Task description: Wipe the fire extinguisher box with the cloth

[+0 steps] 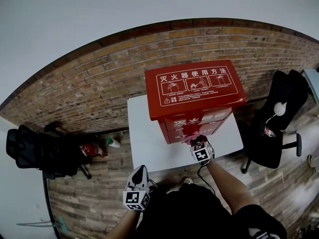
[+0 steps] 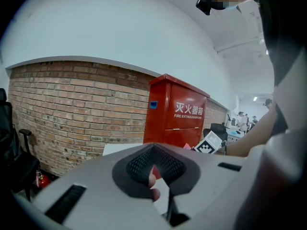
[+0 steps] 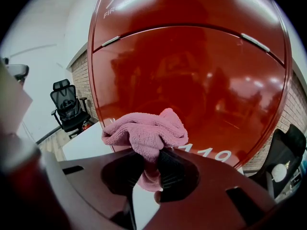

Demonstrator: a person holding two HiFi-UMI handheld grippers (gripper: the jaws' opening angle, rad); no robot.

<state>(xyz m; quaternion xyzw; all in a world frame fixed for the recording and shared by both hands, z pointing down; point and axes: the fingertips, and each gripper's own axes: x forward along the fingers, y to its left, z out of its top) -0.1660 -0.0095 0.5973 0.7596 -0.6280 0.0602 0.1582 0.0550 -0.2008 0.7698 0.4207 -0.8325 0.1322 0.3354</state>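
**Clerk:** Item one, task's thing?

**Checker:** Fire extinguisher box (image 1: pixel 194 96), red metal, upright on a white bench (image 1: pixel 149 138), set toward its far edge.

**Clerk:** Item two?

**Checker:** Cloth (image 3: pixel 146 133), pink terry, bunched. It is clamped in the right tongs (image 3: pixel 153 169), jaws closed on its lower fold, with the wad held at the box's lower front. It looks pressed to the panel, though contact isn't certain.

**Clerk:** Left tongs (image 2: pixel 156 171)?

**Checker:** Jaws together, nothing between them. They are held low by the person's body, well apart from the box.

**Clerk:** Progress?

**Checker:** My judgement is that wiping is under way on the lower front. The paint shows no streak, damp patch or dust line, so what is finished can't be read. I would list the upper front, top and sides as outstanding.

**Clerk:** Entries peculiar to each view?

**Checker:**
- **Head view:**
  - the sloped top with its white instruction diagrams
  - both tongs at once
  - a black office chair (image 1: pixel 279 113) to the right of the bench
- **Left gripper view:**
  - the box's side face and a small blue tag near its top corner
  - the right tongs' marker cube just beside the box
  - people far off in the room
- **Right gripper view:**
  - the grip on the cloth
  - the glossy door seams
  - white numerals "119" low on the front
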